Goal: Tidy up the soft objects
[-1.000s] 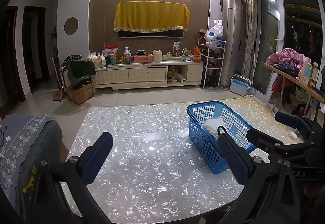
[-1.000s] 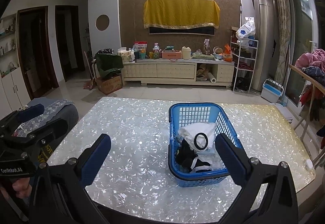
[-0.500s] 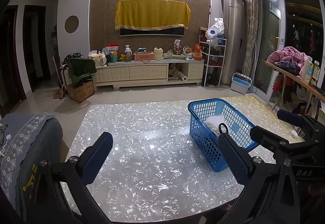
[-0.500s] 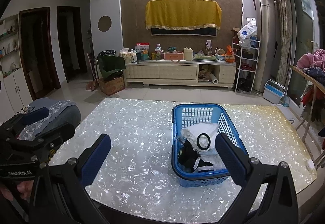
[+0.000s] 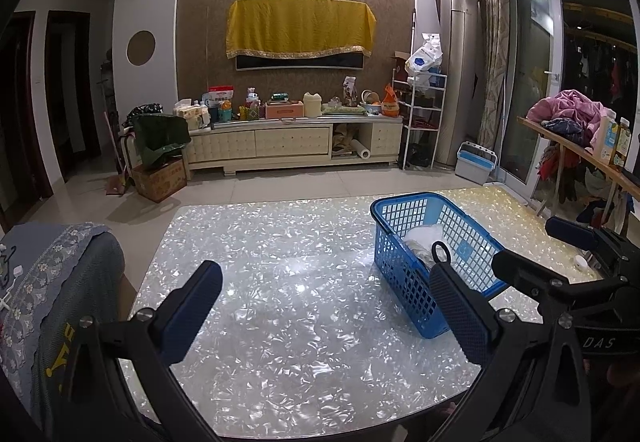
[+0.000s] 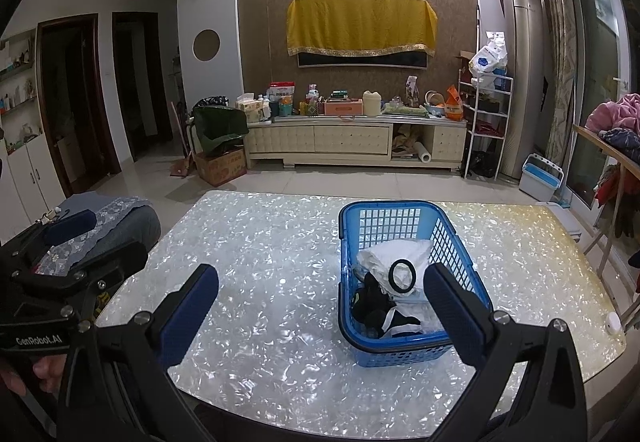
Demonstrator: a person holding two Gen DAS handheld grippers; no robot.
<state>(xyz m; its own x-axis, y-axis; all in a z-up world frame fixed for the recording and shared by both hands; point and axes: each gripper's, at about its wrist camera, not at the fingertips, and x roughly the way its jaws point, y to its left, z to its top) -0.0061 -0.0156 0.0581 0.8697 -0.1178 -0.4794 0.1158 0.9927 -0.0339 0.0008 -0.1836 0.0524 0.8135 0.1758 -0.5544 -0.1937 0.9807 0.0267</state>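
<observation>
Overhead: shimmery table [image 6: 280, 242] bears blue basket [image 6: 404, 352]; TV cabinet [image 6: 352, 139] behind; both grippers spread, empty.

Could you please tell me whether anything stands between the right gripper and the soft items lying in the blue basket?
Nothing visible does. The right gripper is open above the bare table, and the white cloth and black garment lie uncovered in the blue basket. Only the basket's near rim must be cleared.
</observation>
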